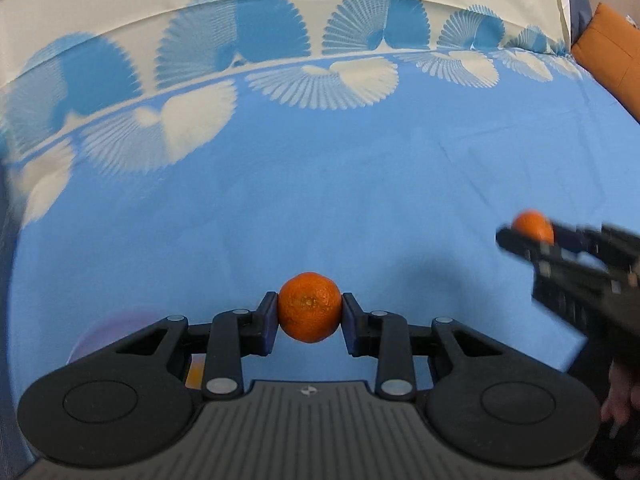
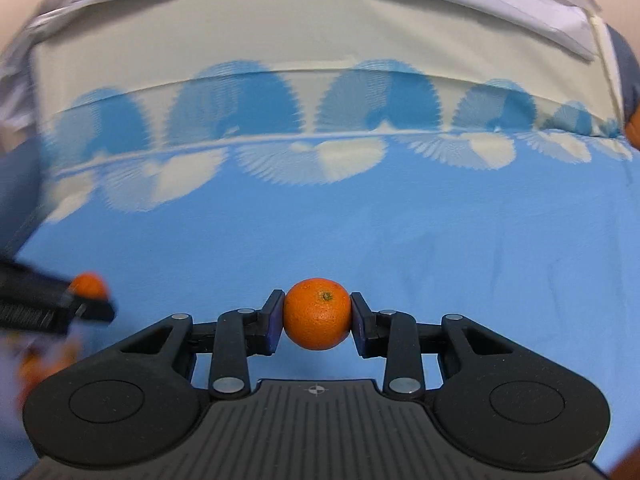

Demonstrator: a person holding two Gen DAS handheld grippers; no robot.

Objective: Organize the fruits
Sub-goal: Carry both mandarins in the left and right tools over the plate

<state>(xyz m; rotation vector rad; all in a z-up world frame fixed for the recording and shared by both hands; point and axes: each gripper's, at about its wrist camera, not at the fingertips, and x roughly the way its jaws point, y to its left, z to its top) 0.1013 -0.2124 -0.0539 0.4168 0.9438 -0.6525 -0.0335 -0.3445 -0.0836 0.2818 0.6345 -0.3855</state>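
In the left wrist view my left gripper [image 1: 310,312] is shut on a small orange mandarin [image 1: 310,307], held above the blue bedsheet [image 1: 360,184]. At the right edge of that view the right gripper [image 1: 528,236] shows blurred, with its own mandarin [image 1: 533,227] between the fingers. In the right wrist view my right gripper [image 2: 317,318] is shut on an orange mandarin [image 2: 318,314], stem end facing the camera. The left gripper [image 2: 90,300] appears blurred at the left edge with its mandarin [image 2: 89,286].
The sheet's far part is cream with blue fan prints [image 1: 240,36]. An orange cushion [image 1: 612,56] lies at the far right. A blurred pale purple shape [image 1: 108,332] sits under the left gripper's left side. Blurred orange fruit [image 2: 36,364] lies at the lower left of the right wrist view.
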